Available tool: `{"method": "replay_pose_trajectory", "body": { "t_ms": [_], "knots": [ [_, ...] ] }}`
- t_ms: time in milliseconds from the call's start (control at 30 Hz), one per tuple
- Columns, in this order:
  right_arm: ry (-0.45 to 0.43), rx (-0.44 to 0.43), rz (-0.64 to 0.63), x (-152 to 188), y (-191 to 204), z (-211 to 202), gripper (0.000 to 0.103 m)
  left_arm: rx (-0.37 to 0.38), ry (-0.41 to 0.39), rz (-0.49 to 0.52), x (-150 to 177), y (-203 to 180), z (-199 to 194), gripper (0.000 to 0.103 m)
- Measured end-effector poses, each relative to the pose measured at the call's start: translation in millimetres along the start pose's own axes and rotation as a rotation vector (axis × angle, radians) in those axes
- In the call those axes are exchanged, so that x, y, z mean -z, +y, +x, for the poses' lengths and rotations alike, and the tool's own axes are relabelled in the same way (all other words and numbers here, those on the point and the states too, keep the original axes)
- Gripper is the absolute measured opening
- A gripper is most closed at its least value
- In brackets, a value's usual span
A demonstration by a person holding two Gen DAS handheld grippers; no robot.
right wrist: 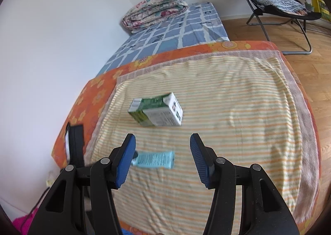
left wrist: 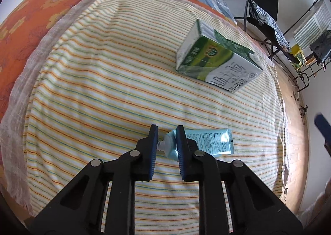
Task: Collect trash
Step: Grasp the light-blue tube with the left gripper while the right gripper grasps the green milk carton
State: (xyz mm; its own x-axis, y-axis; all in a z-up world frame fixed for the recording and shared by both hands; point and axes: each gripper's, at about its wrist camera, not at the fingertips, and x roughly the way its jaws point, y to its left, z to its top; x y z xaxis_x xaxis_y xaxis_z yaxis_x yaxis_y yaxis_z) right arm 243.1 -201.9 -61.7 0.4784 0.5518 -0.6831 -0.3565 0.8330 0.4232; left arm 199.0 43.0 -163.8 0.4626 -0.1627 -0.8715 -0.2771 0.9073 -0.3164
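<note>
While carton point(left wrist: 219, 57) shows green label | tube point(left wrist: 209, 142) print unreadable

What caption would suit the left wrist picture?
Left tool open around the blue tube's cap end on the striped towel, green carton lying beyond.

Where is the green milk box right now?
The milk carton lies on its side on the striped blanket, out beyond the blue tube. In the right wrist view it sits ahead of the open right gripper.
</note>
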Motion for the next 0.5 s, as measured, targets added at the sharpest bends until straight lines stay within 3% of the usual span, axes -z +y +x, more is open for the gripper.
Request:
{"method": "replay_pose_trajectory", "body": {
  "t_ms": [167, 233, 500],
  "knots": [
    [0.017, -0.017, 0.066, -15, -10, 26, 0.054, -0.021, -0.013, 0.0, 0, 15, -9, 0.015],
    [0.019, -0.021, 0.072, -23, -13, 37, 0.054, -0.026, -0.012, -0.011, 0, 24, -13, 0.009],
    [0.049, -0.062, 0.075, -51, -19, 86, 0.054, -0.022, -0.021, -0.021, 2, 45, -31, 0.008]
  ]
}}
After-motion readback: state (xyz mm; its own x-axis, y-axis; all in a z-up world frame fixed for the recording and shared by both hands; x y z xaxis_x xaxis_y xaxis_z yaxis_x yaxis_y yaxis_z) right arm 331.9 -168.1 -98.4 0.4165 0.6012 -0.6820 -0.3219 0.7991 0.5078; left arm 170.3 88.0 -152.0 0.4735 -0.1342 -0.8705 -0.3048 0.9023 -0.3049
